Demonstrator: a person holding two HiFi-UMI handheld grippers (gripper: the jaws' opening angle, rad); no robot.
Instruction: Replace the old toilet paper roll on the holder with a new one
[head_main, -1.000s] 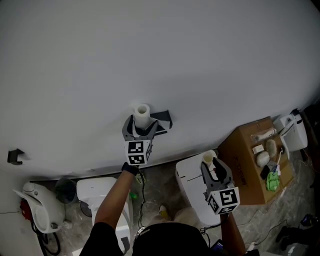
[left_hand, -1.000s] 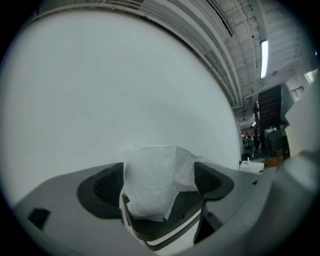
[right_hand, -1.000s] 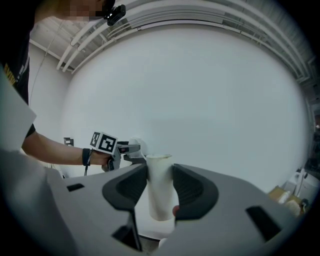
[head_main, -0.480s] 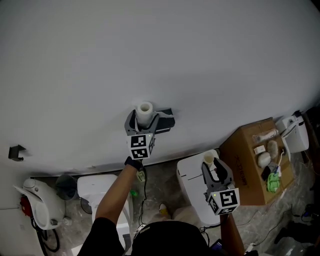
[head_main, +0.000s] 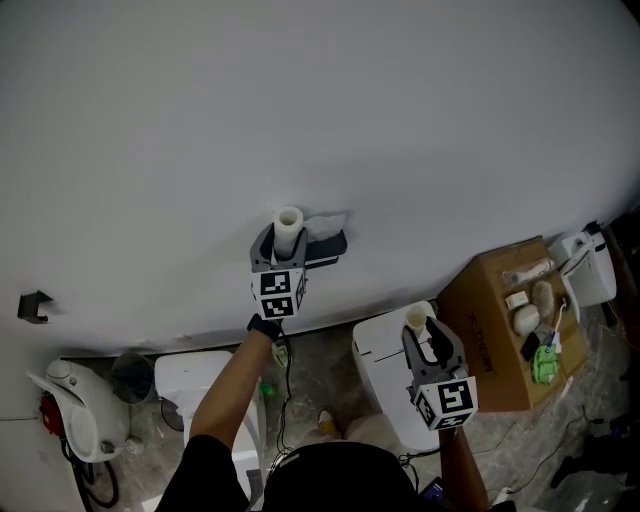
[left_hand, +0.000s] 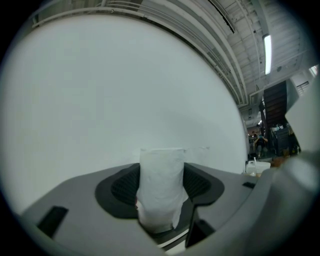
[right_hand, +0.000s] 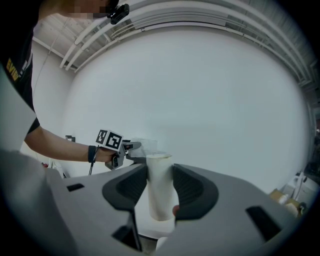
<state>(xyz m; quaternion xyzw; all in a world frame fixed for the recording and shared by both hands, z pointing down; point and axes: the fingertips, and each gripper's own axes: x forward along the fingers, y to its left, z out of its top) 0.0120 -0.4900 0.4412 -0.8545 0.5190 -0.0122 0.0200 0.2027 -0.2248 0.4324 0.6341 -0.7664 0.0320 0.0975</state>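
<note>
- The right gripper (head_main: 419, 330) has grey plastic jaws set narrow, clamping a smooth cream cylindrical tube (right_hand: 160, 185) upright.
- The left gripper (head_main: 288, 240) is closing its jaws on the soft, crinkled white toilet paper roll (left_hand: 161, 187), with its ribbed pads touching the roll's sides.
- That roll stands at the dark wall holder (head_main: 325, 247), against the matte white wall (head_main: 300, 100).

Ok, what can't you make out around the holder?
The holder spindle: head view, behind the left gripper, jaws closing on the paper roll; left gripper view, roll blocks it.
Whether that roll sits on the holder: cannot tell.
Lower end of tube in right gripper: buried between its pads.
Items on cardboard box: too small, head view.
</note>
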